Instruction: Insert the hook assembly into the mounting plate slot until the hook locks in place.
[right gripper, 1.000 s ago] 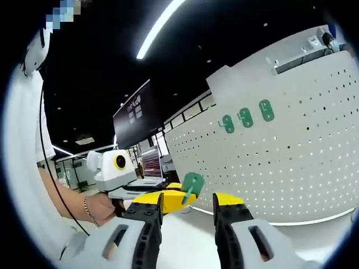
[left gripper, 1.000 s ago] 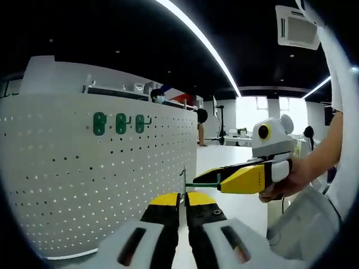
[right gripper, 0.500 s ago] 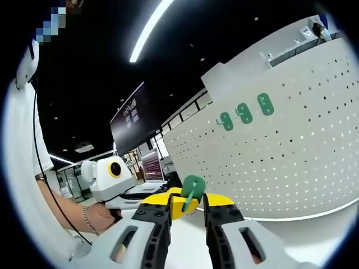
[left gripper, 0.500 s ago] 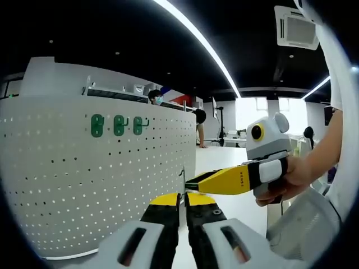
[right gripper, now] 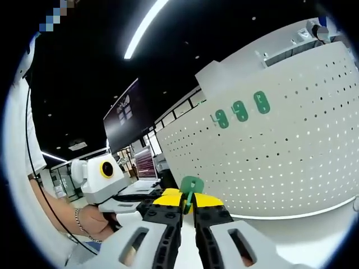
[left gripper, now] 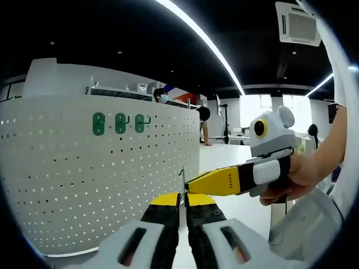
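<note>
Before the white pegboard, the right gripper has its jaws closed on the green hook, held clear of the board. The left gripper also pinches that hook, seen edge-on. Three green hooks sit in a row on the pegboard, well apart from both grippers.

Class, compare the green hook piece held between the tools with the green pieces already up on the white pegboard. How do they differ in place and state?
The held green hook piece sits low and near the camera, pinched at the tips of the right tool; the mounted green pieces sit high on the pegboard, with no tool touching them. The held one is single; the mounted ones form a row of three. All share the same green colour and rounded shape.
</note>
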